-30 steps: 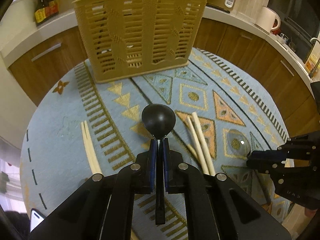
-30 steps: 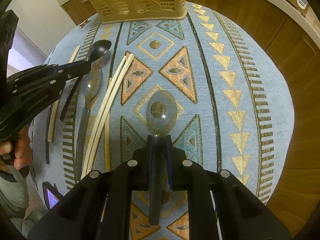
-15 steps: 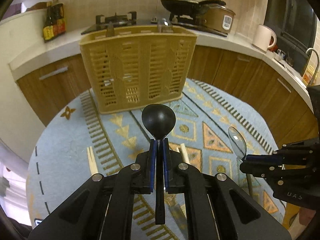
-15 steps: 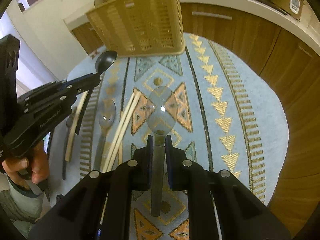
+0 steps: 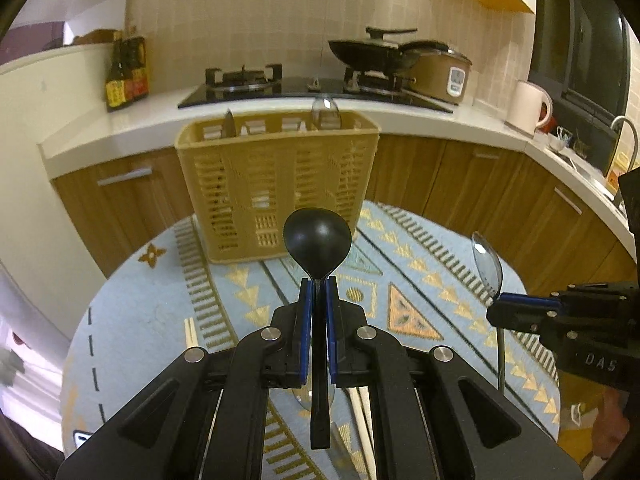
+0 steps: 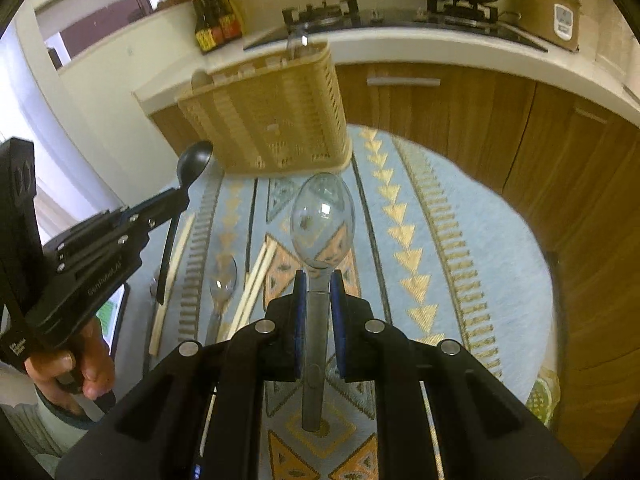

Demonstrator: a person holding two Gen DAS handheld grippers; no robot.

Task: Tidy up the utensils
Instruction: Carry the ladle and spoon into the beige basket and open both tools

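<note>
Now that both spoons have come up off the cloth, you are carrying rather than picking: your left gripper (image 5: 316, 296) has its jaws pinched on the neck of the black spoon (image 5: 317, 240), and your right gripper (image 6: 319, 300) has its jaws pinched on the handle of the clear spoon (image 6: 322, 220), bowl forward. A second ago both bowls lay low over the patterned cloth; now they hang above it and the views have tipped up, so the basket's rim has come into sight. That suggests the lift is done and the carry to the yellow slatted basket (image 5: 276, 184) comes next, where a clear spoon bowl and a dark handle already stick up from its compartments. The basket stands at the far edge of the round bench (image 6: 500, 232), which wears a pale blue cloth with gold triangles. Left lying toward its near left edge are another clear spoon (image 6: 224, 280) and pale chopsticks (image 6: 256, 280), so the sorting is not finished. Beyond are wooden cabinets, a white counter, a gas hob with a pan, and sauce bottles.
</note>
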